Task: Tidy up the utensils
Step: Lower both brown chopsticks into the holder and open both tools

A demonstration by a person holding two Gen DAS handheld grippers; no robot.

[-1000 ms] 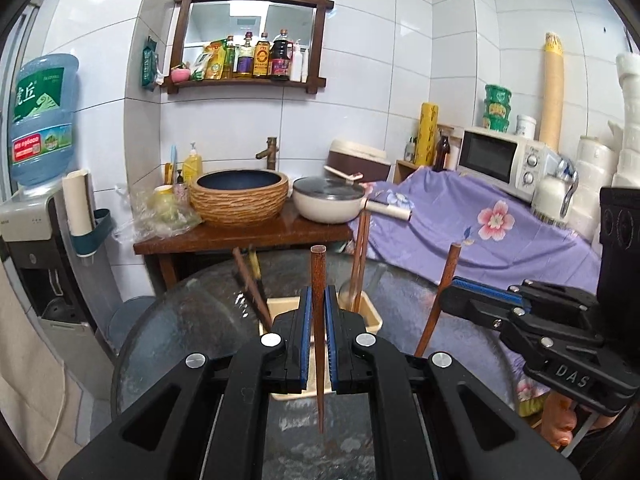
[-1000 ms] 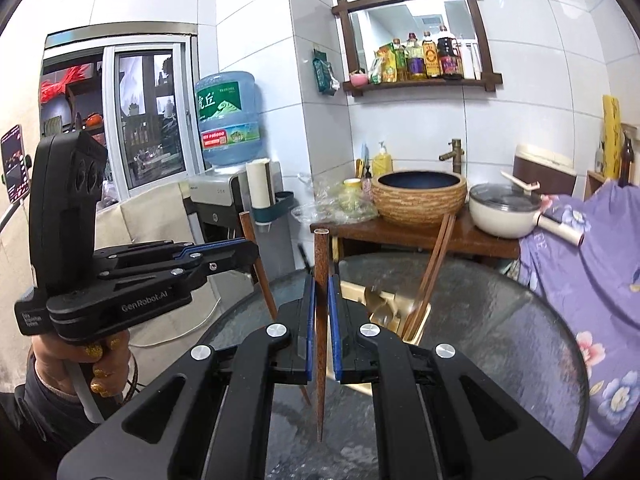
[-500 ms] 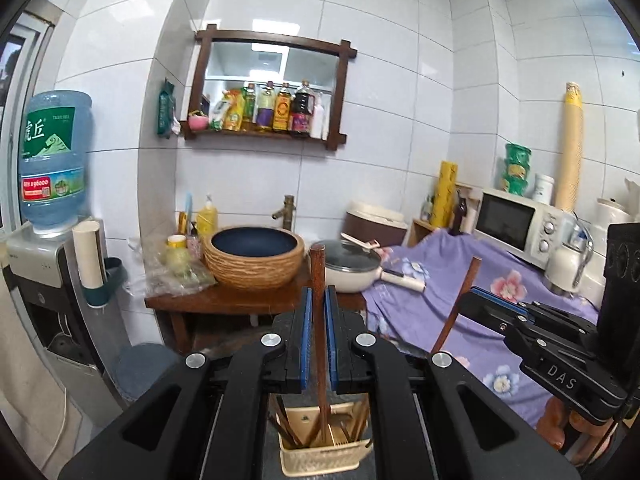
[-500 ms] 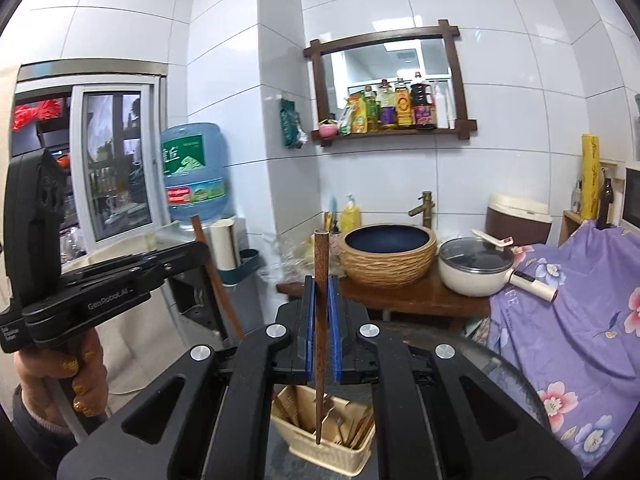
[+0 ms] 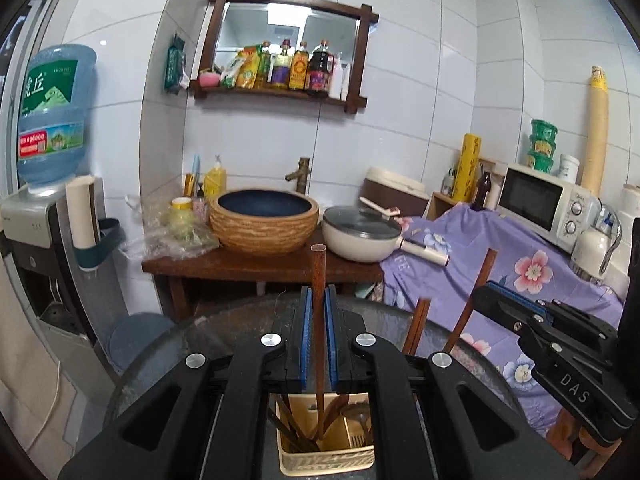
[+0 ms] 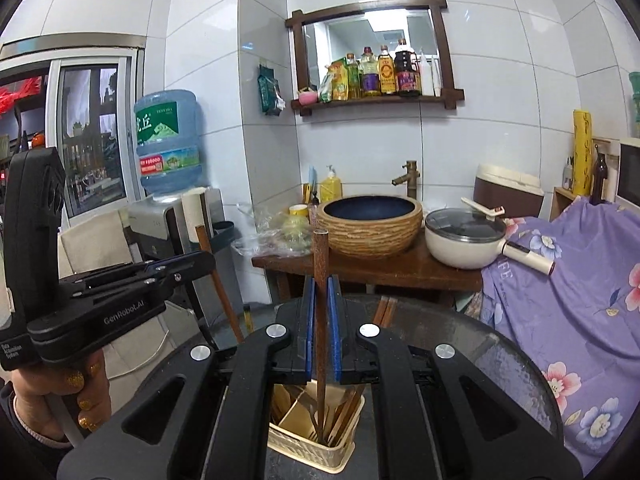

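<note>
My left gripper is shut on a dark wooden chopstick held upright, its lower tip down inside a beige slotted utensil holder on the glass table. My right gripper is shut on a second wooden chopstick, also upright, its tip inside the same holder. The holder contains several other chopsticks and wooden utensils. Each gripper shows in the other's view, the right one at the right and the left one at the left, side by side above the holder.
The round dark glass table stands before a wooden washstand with a woven basin and a white pot. A purple floral cloth covers a counter with a microwave at right. A water dispenser stands left.
Both grippers have come down and tilted from the raised pose, lowering both chopstick tips into the holder. Both stay shut.
</note>
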